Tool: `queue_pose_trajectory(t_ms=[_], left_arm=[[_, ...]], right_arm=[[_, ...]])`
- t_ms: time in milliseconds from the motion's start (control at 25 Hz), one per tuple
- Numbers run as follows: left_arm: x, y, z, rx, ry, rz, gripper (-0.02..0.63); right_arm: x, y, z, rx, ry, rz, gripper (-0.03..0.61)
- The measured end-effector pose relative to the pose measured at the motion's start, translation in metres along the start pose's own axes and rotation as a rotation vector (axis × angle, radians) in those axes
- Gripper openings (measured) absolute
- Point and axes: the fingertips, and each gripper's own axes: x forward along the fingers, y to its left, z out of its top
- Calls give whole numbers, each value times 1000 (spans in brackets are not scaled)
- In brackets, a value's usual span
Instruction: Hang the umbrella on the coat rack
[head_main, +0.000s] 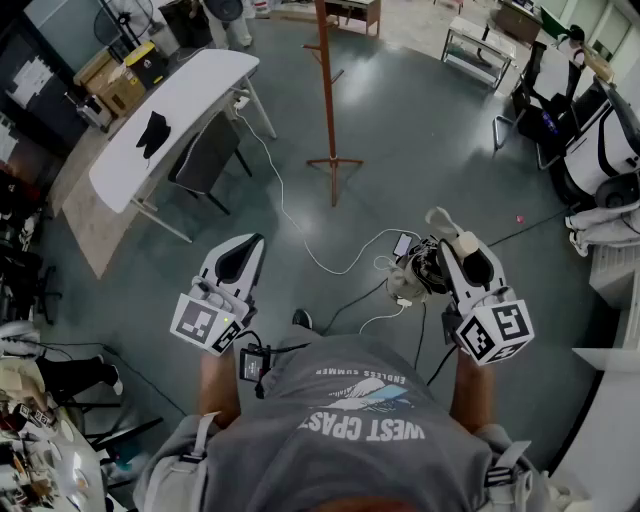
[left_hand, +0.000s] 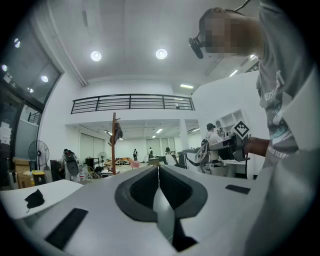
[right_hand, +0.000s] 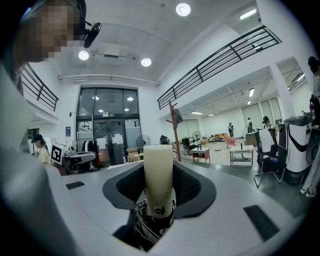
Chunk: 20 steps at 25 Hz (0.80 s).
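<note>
The wooden coat rack (head_main: 328, 100) stands on the grey floor straight ahead, a few steps off. It also shows in the left gripper view as a distant coat rack (left_hand: 114, 142) and in the right gripper view as a coat rack (right_hand: 175, 131). My right gripper (head_main: 458, 250) is shut on the folded umbrella, with the cream handle (head_main: 441, 219) sticking out past the jaws and the bunched canopy (head_main: 415, 275) hanging at its left. In the right gripper view the handle (right_hand: 158, 172) stands upright between the pads. My left gripper (head_main: 250, 243) is shut and holds nothing; its pads (left_hand: 158, 185) meet.
A long white table (head_main: 185, 95) with a black item (head_main: 153, 133) and a dark chair (head_main: 205, 155) stands at the left. A white cable (head_main: 300, 235) runs across the floor toward me. Chairs and a cart (head_main: 530, 100) are at the right, a small table (head_main: 480, 45) behind.
</note>
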Motion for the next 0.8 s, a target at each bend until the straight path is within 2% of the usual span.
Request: queue_pose_trajectory(t_ms=[440,800], left_arm=[[0,-14,6,29,8,12,21],[22,16,-9,13,16,-26,21]], right_arm=[[-1,-8,1,-5,-1,27,173],[27,-5,8,0,-21,37,172]])
